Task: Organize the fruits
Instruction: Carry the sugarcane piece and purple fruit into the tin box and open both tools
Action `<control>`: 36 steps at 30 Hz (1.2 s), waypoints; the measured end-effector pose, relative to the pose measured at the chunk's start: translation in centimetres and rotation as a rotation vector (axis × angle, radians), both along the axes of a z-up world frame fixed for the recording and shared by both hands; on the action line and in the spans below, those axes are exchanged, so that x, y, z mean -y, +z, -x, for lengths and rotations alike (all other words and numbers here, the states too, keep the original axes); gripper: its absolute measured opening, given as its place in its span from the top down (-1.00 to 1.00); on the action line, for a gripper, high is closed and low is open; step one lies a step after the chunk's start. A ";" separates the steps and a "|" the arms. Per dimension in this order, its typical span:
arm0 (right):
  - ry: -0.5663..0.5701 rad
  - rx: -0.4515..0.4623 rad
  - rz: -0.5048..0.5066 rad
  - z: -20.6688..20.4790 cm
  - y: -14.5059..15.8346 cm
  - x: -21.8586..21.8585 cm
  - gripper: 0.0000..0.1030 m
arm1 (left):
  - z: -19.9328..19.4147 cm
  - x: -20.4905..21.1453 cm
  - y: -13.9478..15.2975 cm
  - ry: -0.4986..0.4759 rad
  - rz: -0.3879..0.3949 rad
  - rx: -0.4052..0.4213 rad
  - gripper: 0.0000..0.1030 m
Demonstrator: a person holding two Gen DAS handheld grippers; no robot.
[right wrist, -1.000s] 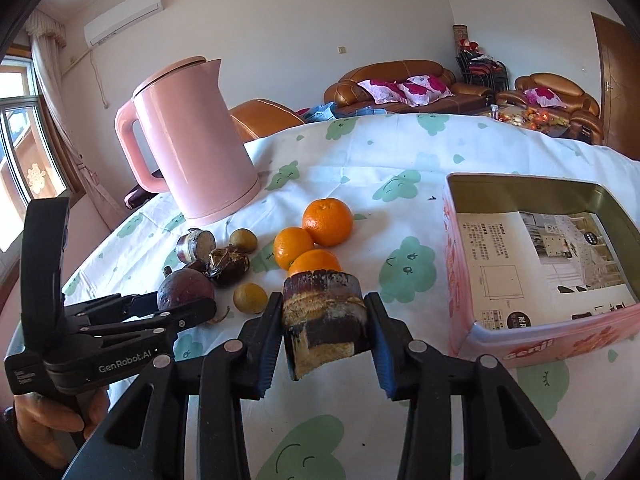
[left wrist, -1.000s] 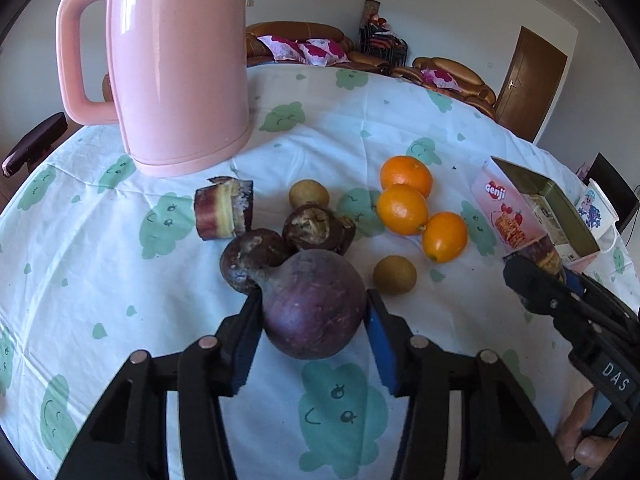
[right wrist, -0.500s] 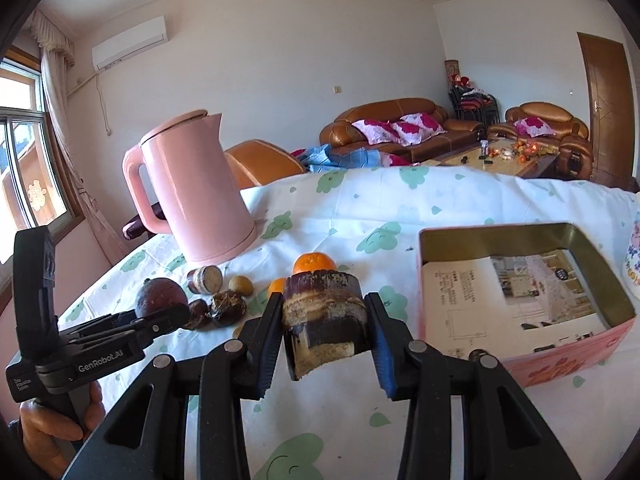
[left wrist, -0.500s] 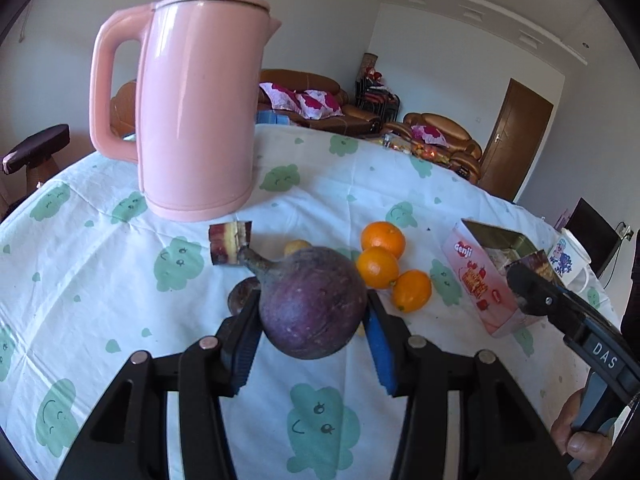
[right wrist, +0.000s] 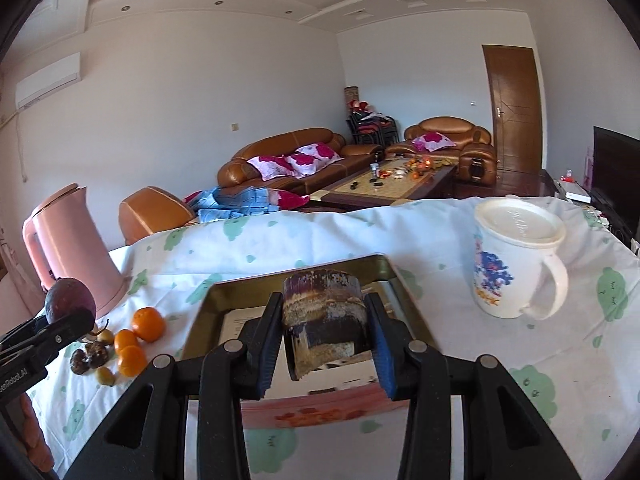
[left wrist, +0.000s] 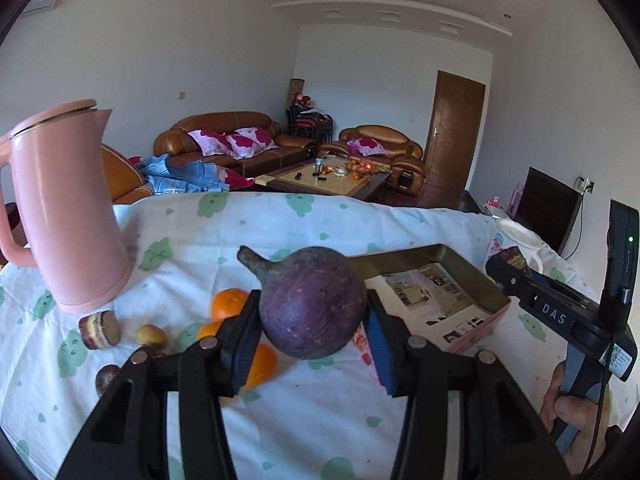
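Note:
My left gripper (left wrist: 312, 320) is shut on a round purple fruit with a stem (left wrist: 312, 304), held above the tablecloth, left of the pink tin box (left wrist: 472, 292). My right gripper (right wrist: 324, 332) is shut on a dark cut sugarcane piece (right wrist: 324, 316), held over the open tin box (right wrist: 208, 304). Three oranges (right wrist: 138, 340) and several small brown fruits (right wrist: 90, 356) lie on the cloth left of the box. A second sugarcane piece (left wrist: 99, 329) lies near the kettle. The left gripper with the purple fruit (right wrist: 68, 300) shows at the left edge of the right wrist view.
A tall pink kettle (left wrist: 60, 216) stands at the table's left. A white lidded mug (right wrist: 516, 260) stands right of the box. The table carries a white cloth with green cloud prints (left wrist: 312, 432). Sofas and a coffee table lie beyond the far edge.
Both grippers have risen and swung right toward the tin box. The purple fruit is lifted off the cloth; the sugarcane piece now hangs over the box.

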State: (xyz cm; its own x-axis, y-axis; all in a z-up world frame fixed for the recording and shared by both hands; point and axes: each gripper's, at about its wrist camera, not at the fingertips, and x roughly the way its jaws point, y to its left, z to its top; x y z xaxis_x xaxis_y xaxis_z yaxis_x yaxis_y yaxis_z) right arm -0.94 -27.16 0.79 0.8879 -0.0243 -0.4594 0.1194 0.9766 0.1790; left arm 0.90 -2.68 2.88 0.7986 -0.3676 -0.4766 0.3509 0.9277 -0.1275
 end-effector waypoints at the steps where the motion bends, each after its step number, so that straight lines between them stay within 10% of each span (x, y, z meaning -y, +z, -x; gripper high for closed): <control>1: -0.012 -0.007 -0.003 0.0 -0.2 0.8 0.18 | -0.1 1.0 0.0 -0.013 -0.004 0.007 0.02; 15: -0.005 -0.113 0.120 -2.5 -2.2 3.1 0.17 | -3.0 12.3 -2.7 -0.139 -0.060 -0.055 0.02; 36: 0.083 -0.192 -0.018 -3.4 -3.7 3.3 0.16 | -4.1 13.1 -4.9 -0.140 -0.154 -0.146 0.01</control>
State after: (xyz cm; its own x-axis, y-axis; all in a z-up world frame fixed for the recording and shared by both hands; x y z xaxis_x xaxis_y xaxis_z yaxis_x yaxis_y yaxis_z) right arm 2.50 -30.44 -2.90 0.7825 0.0545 -0.6202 0.0726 0.9814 0.1779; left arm 5.00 -15.77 -2.01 0.6632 -0.3841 -0.6423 0.4657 0.8837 -0.0476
